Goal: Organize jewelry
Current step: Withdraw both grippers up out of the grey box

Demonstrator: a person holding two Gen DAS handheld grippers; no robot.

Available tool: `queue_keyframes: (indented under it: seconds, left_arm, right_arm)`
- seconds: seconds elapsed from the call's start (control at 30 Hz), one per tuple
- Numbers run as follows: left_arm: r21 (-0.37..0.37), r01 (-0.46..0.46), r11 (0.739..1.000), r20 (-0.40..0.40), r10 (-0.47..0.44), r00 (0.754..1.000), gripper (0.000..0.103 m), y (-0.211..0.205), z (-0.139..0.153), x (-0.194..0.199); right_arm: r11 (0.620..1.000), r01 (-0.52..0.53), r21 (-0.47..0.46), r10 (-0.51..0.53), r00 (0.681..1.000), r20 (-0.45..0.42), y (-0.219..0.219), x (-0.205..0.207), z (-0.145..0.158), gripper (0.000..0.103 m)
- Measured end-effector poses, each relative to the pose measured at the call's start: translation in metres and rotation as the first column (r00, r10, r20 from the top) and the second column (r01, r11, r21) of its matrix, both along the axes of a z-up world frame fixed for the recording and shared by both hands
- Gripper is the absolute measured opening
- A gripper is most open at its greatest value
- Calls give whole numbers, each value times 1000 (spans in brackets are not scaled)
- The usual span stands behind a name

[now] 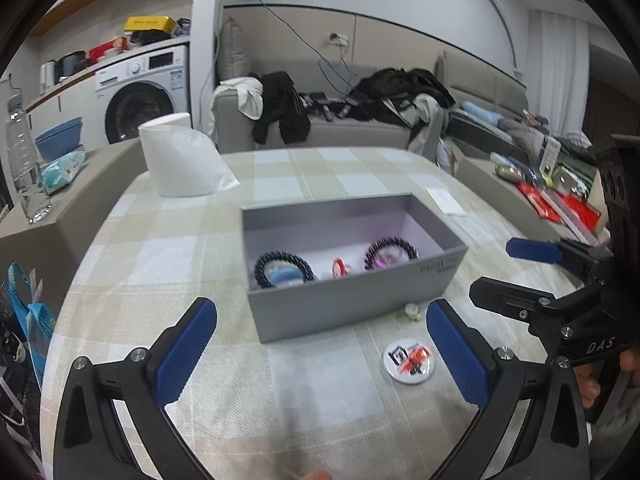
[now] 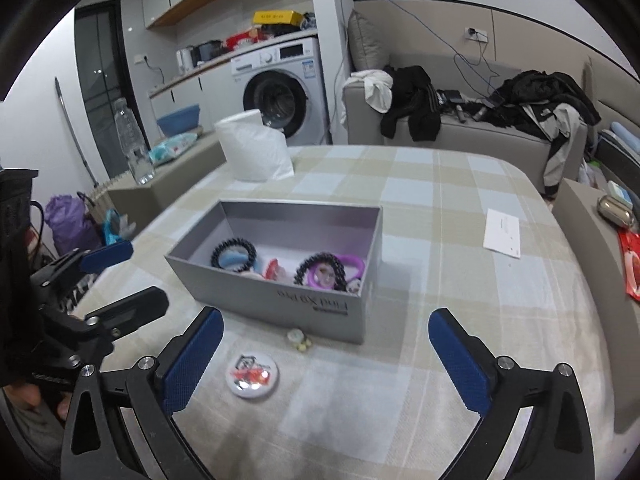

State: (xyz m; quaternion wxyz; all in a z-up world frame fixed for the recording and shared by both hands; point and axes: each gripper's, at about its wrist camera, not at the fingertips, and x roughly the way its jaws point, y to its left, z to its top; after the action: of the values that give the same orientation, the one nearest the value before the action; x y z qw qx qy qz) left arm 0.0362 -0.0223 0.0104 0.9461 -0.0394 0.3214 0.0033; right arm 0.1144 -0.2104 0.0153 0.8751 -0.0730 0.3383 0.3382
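Note:
A grey open box (image 1: 352,304) (image 2: 280,300) stands mid-table and holds black bead bracelets (image 1: 280,264) (image 2: 234,252), a blue ring, a red piece (image 1: 340,268) and a purple ring (image 2: 352,264). A round white badge (image 1: 409,359) (image 2: 252,374) and a small pale trinket (image 1: 413,312) (image 2: 299,339) lie on the cloth in front of the box. My left gripper (image 1: 320,356) is open and empty just before the box. My right gripper (image 2: 326,364) is open and empty, with the badge near its left finger. Each gripper shows in the other's view (image 1: 520,276) (image 2: 116,280).
The table has a checked cloth (image 1: 320,176) (image 2: 440,320). A paper-towel roll (image 1: 176,156) (image 2: 252,152) stands at the back left. A white card (image 1: 446,200) (image 2: 502,232) lies right of the box. A water bottle (image 2: 130,144) stands on a side ledge. A sofa with clothes is behind.

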Motion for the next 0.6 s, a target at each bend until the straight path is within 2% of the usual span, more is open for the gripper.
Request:
queue_keyframes:
  seconds: [0.17, 0.37, 0.47, 0.6]
  left_arm:
    - [7, 34, 999, -31, -33, 999, 102, -7, -7, 3]
    - [31, 84, 996, -100, -80, 992, 102, -20, -22, 6]
    - [18, 122, 992, -147, -118, 982, 102, -26, -29, 9]
    - [14, 162, 987, -166, -158, 973, 102, -34, -33, 8]
  right_arm:
    - [996, -23, -86, 21, 999, -25, -5, 0, -15, 103]
    - [989, 6, -149, -16, 998, -63, -13, 8, -32, 103]
    - [988, -2, -156, -9, 997, -72, -14, 8, -35, 103]
    - [987, -24, -157, 12, 997, -76, -13, 6, -36, 103]
